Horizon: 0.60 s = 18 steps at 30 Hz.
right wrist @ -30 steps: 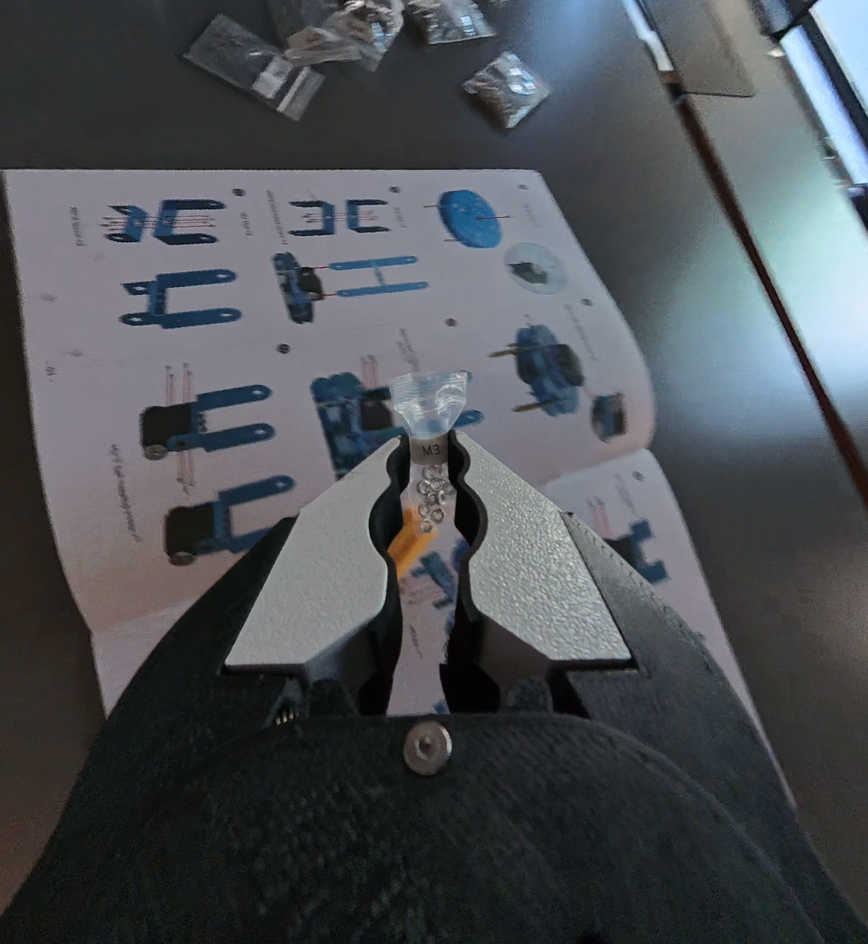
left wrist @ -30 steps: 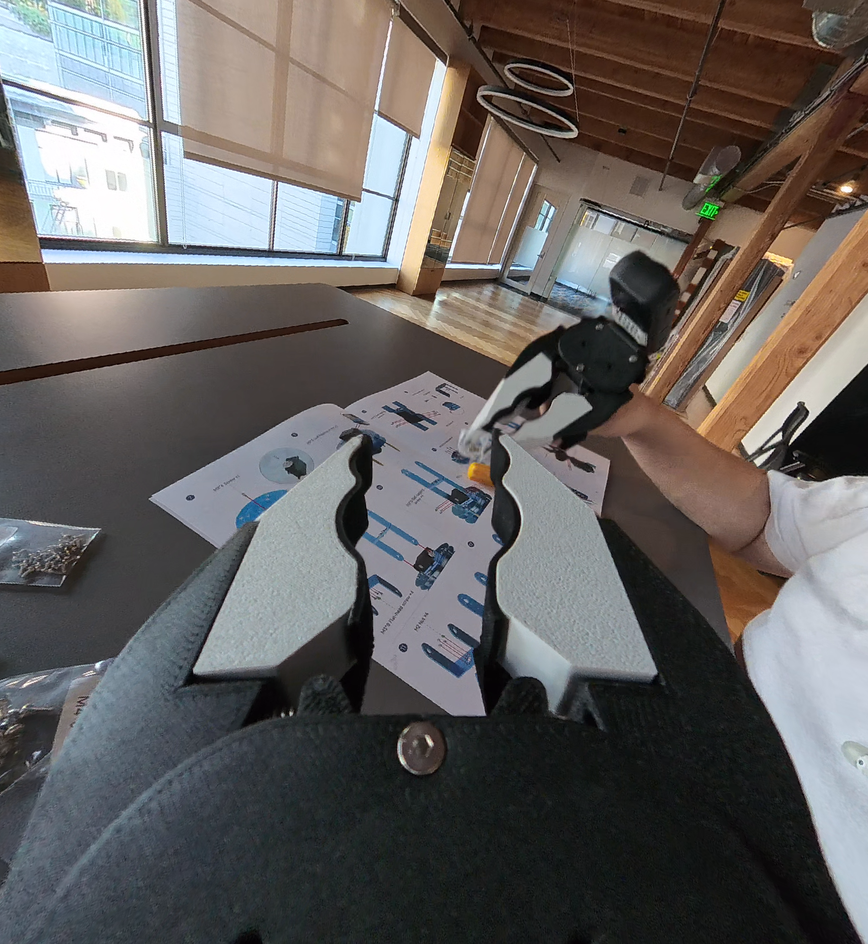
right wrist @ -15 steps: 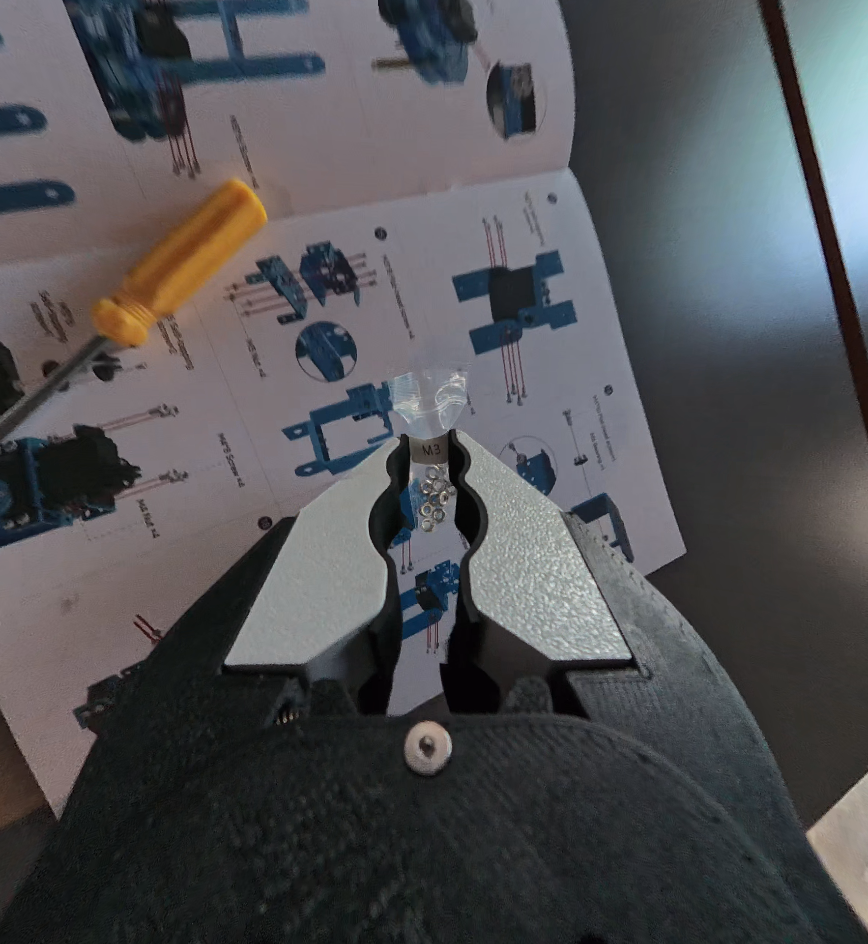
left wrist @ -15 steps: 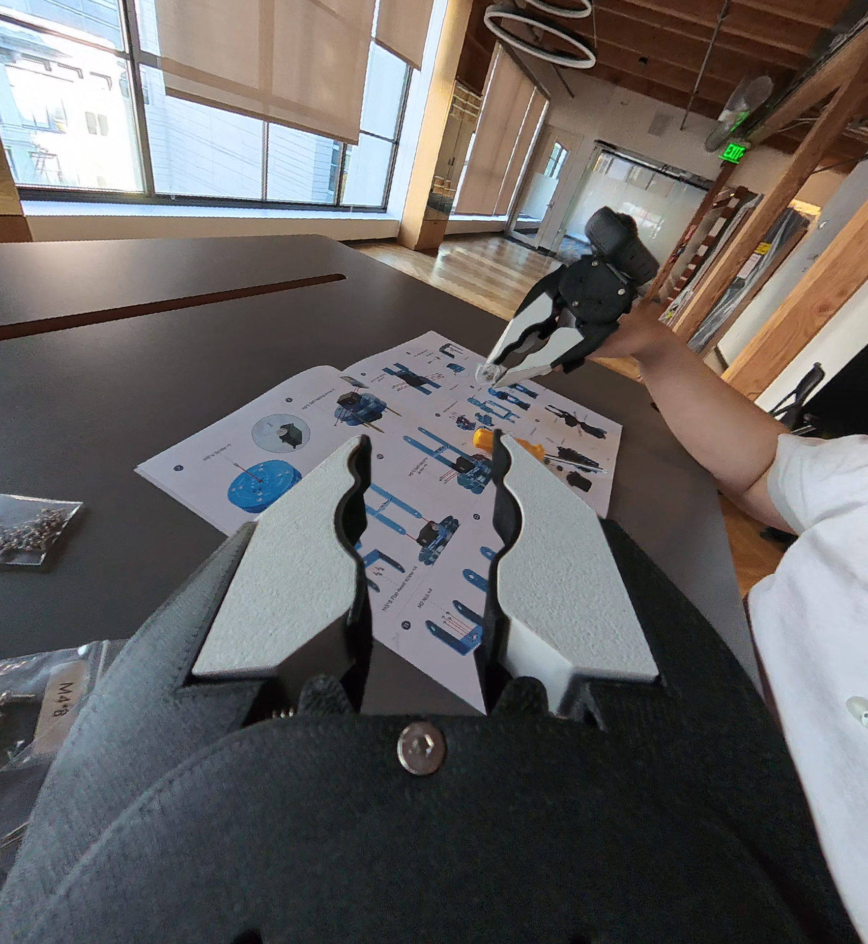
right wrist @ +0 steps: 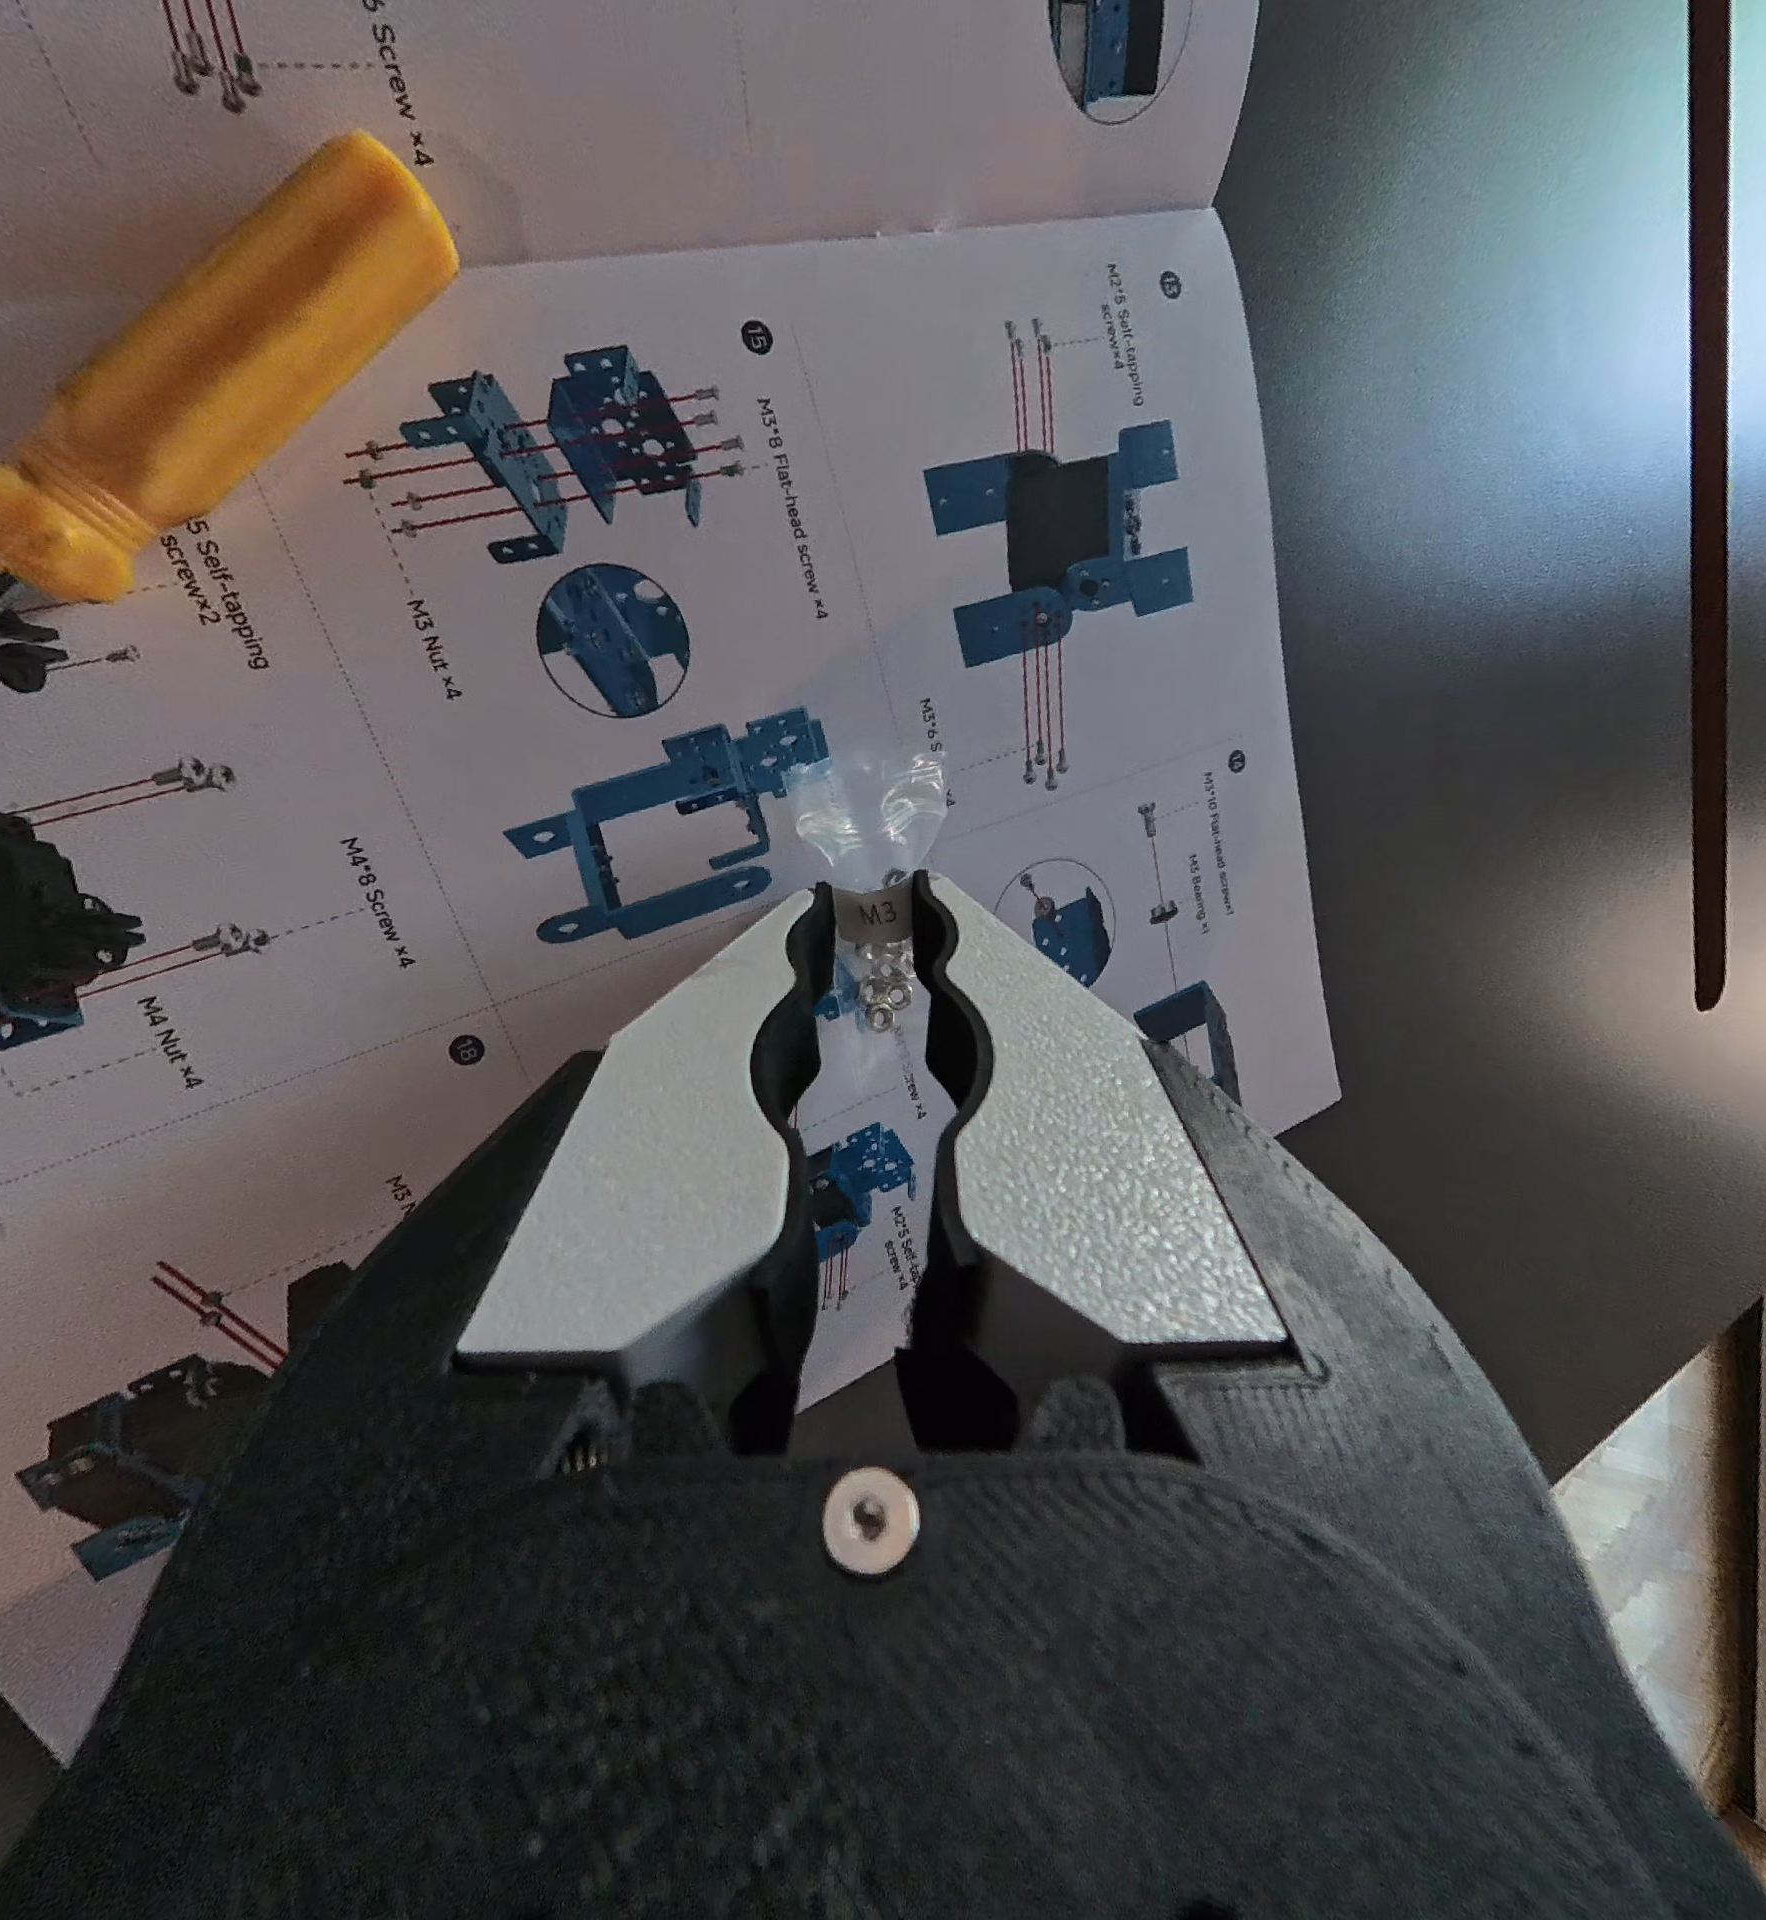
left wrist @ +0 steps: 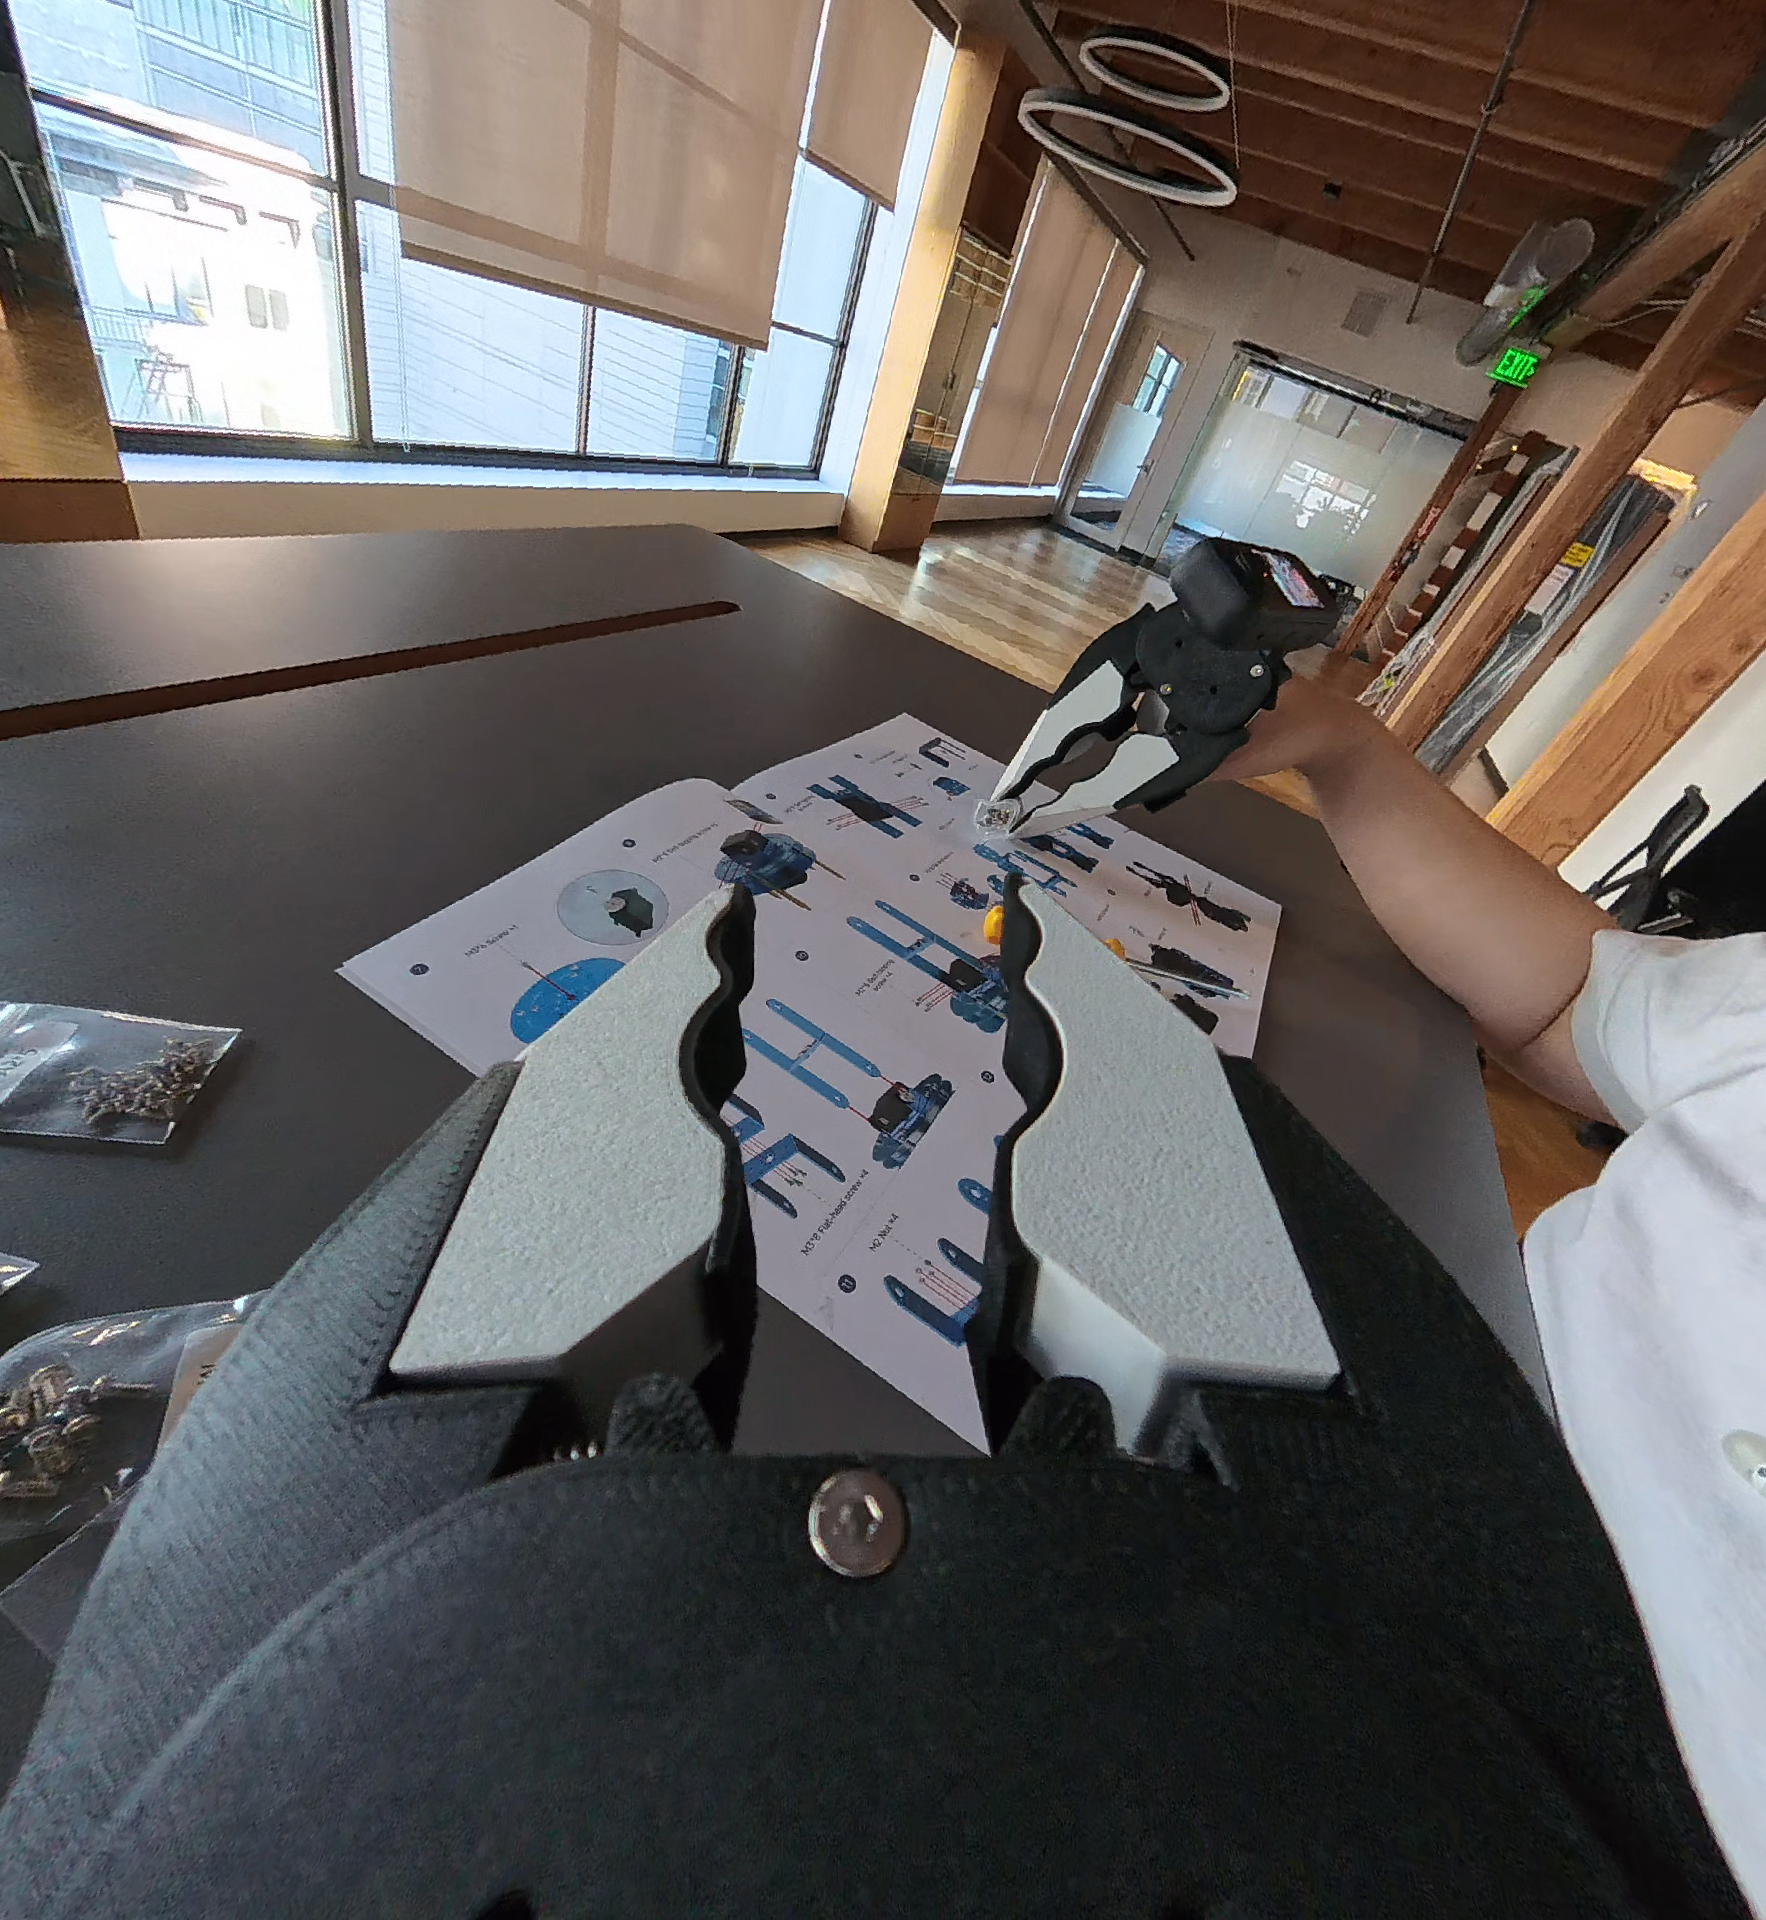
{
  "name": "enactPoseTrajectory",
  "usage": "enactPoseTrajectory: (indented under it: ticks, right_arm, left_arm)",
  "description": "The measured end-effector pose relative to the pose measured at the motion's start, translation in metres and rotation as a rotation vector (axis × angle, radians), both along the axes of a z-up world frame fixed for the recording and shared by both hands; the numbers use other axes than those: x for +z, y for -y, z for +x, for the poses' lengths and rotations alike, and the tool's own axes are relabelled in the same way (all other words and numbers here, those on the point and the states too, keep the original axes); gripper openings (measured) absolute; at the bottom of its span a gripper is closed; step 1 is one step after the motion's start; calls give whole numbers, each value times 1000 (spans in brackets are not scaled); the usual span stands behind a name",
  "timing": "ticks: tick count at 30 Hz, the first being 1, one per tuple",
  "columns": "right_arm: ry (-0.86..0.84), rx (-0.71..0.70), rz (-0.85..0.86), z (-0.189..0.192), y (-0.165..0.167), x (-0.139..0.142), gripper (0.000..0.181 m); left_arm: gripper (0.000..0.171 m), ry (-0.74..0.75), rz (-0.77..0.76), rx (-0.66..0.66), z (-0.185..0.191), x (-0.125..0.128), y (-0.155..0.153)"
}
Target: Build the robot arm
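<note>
My right gripper (right wrist: 868,894) is shut on a small clear bag of nuts (right wrist: 871,831), held just above the far right page of an open instruction booklet (right wrist: 650,260). In the left wrist view the same gripper (left wrist: 1009,816) hangs low over the booklet (left wrist: 827,935) with the bag (left wrist: 993,816) at its tips. A yellow-handled screwdriver (right wrist: 204,364) lies on the booklet to the left of the bag, and shows partly behind my right finger in the left wrist view (left wrist: 993,920). My left gripper (left wrist: 868,894) is open and empty, above the booklet's near edge.
Several clear bags of screws (left wrist: 79,1070) (left wrist: 17,1434) lie on the black table (left wrist: 287,779) to the left. A slot (left wrist: 339,670) runs across the table, also in the right wrist view (right wrist: 1710,520). A person's arm (left wrist: 1430,862) and white shirt are at the right. The grippers' ends are close to 35 cm from one another. To reach the yellow-handled screwdriver (right wrist: 204,364) in a straight line is about 11 cm for my right fingers, about 25 cm for my left.
My right gripper has carried the bag of nuts across the booklet to its far right page and lower toward it. My left gripper has stayed open and nearly still.
</note>
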State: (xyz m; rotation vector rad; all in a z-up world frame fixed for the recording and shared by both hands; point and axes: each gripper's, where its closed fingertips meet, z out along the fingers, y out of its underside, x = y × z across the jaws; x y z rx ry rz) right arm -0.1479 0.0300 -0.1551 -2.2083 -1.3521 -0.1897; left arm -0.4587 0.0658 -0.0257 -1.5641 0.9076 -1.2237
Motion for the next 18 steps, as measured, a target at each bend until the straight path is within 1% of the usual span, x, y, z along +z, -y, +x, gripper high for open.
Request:
enactPoseTrajectory:
  ticks: [10,15,18]
  right_arm:
    - [2,-11,-12,2,0,0,13]
    - [33,-13,-17,2,-2,-1,13]
    - [82,19,-27,-2,0,-1,13]
  left_arm:
    - [46,-15,-7,-20,4,-4,4]
    - [46,-11,-9,-19,4,-3,4]
    - [47,-12,-14,-20,4,-4,3]
